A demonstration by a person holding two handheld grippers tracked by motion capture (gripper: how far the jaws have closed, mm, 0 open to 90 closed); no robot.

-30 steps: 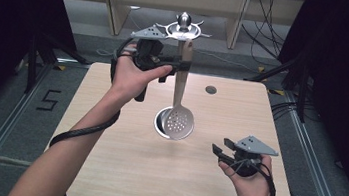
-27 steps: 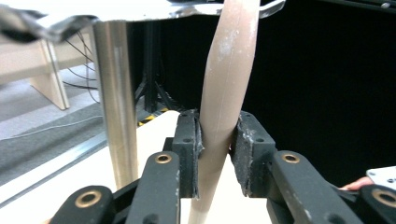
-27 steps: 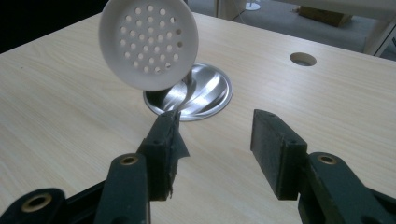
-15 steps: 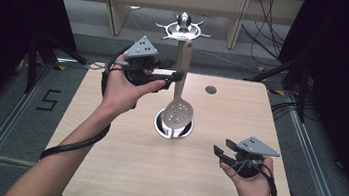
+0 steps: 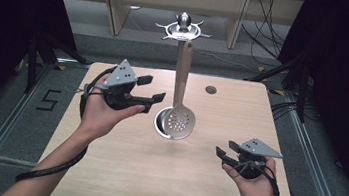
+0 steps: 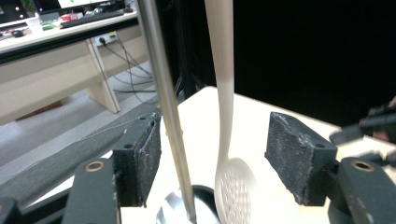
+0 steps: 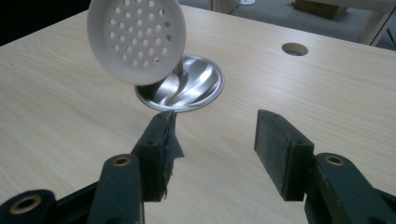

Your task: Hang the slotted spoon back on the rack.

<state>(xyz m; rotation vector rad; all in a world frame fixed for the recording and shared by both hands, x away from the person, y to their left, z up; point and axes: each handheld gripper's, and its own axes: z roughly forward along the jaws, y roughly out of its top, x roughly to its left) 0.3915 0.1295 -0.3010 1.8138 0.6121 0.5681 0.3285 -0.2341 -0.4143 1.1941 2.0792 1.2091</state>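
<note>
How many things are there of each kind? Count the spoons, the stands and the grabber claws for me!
Spoons with holes: 1
Metal stands: 1
Grabber claws: 2, the left gripper and the right gripper
Total: 4

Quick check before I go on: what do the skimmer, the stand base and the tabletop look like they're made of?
Skimmer: matte cream, no glare, probably plastic or nylon. Base: shiny metal, likely steel; it shows swirled reflections. Table: pale wood grain, smooth, possibly laminate.
</note>
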